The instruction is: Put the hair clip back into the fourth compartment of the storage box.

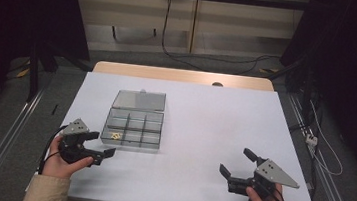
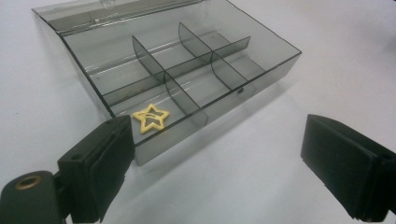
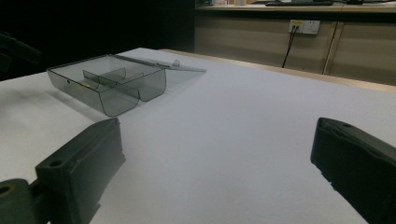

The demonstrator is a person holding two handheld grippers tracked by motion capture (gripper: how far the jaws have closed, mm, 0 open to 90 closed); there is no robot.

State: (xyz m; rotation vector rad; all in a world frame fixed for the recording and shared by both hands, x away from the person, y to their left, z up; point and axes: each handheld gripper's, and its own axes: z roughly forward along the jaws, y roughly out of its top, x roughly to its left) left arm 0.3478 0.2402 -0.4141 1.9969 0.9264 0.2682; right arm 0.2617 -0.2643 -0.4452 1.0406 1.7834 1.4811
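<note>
A clear smoky plastic organiser box (image 1: 132, 128) (image 2: 187, 74) (image 3: 112, 84) lies on the white table, lid (image 1: 139, 100) folded back flat behind it. Dividers split it into several compartments. A small yellow star-shaped clip (image 1: 116, 135) (image 2: 151, 117) rests in the near left compartment. My left gripper (image 1: 104, 144) (image 2: 219, 163) hovers just off the box's near left corner, open, nothing between its jaws. At the table's near right, well away from the box, my right gripper (image 1: 238, 162) (image 3: 215, 172) is open and empty too.
The white table (image 1: 204, 123) stretches wide between the box and the right gripper. Its wooden far edge (image 1: 184, 76) meets a gap before a low cabinet with cables (image 1: 206, 58). Dark metal rails (image 1: 7, 133) flank both sides.
</note>
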